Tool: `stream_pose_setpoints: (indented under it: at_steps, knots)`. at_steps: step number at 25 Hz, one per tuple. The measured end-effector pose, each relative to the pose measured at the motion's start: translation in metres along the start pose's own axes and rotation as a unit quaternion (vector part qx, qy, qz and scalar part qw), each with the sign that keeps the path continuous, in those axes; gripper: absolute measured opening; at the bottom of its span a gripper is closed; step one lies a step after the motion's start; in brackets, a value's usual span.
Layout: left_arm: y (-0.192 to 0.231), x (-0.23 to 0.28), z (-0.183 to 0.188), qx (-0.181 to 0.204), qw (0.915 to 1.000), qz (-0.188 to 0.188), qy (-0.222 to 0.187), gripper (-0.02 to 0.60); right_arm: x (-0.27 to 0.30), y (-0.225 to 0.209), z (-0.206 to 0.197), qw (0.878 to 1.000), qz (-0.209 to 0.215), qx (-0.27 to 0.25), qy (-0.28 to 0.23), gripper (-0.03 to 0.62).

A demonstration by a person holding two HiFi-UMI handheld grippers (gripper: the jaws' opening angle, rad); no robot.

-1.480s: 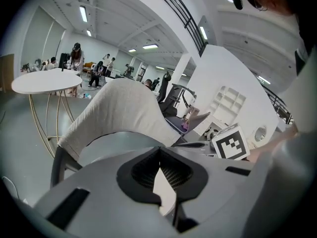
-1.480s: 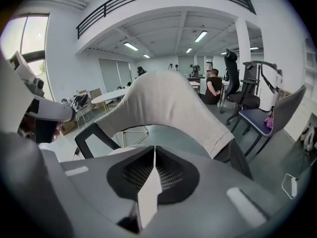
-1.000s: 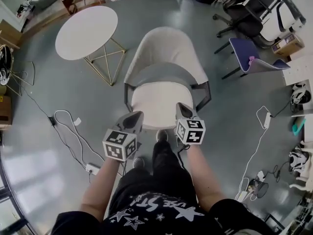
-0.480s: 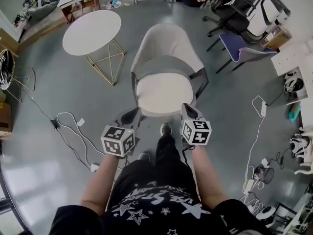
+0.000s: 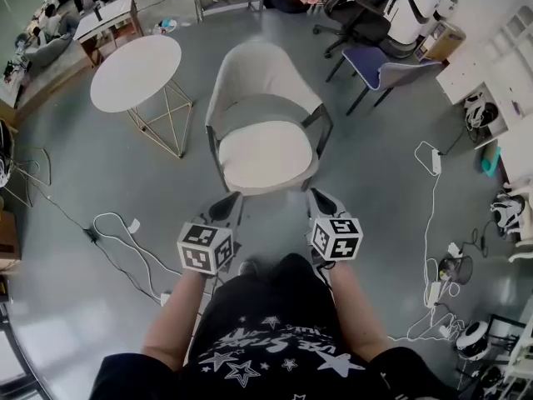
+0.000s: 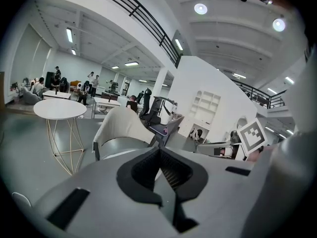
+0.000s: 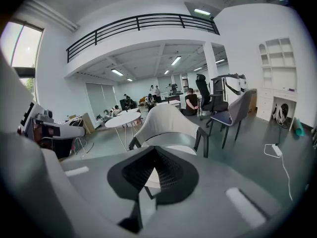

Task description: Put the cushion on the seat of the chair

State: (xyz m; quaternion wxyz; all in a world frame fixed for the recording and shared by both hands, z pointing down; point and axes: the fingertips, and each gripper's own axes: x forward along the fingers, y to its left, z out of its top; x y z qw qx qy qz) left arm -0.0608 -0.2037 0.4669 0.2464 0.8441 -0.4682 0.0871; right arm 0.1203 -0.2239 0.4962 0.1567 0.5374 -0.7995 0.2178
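A round white table (image 5: pixel 136 72) stands off to the left. The left gripper (image 5: pixel 226 200) has its jaws pressed together on nothing, just short of the chair (image 5: pixel 260 73). The pale cushion (image 5: pixel 265 155) lies on the chair's seat. The right gripper (image 5: pixel 319 197) is closed and empty too.

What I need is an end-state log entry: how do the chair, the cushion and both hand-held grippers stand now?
chair: upright, seat toward the person
cushion: lying flat on the chair's seat
left hand-held gripper: shut, empty, short of the seat's front edge
right hand-held gripper: shut, empty, also apart from the chair
round table: beside the chair, at the picture's left
task: looks done
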Motion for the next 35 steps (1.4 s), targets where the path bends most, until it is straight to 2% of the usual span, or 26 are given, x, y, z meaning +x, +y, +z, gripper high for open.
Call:
stream_pose_setpoints:
  at_steps: [8,18,25,35]
  knots:
    - [-0.038,-0.006,0.001,0.013,0.9999,-0.001,-0.007,0.009,-0.032,-0.004,0.004,1.0,0.021,-0.011,-0.013,0.003]
    - [-0.099,-0.032,-0.02,0.02,0.9996,0.016,-0.016,0.009,-0.096,-0.01,-0.012,0.998,0.046,-0.011,-0.034,0.003]
    - [-0.151,-0.062,-0.043,0.026,0.999,0.021,-0.03,0.009,-0.153,-0.011,-0.032,0.997,0.059,-0.019,-0.047,0.002]
    - [-0.21,-0.11,-0.095,0.022,0.9989,0.022,-0.035,0.009,-0.227,0.0,-0.084,0.996,0.072,-0.03,-0.044,0.002]
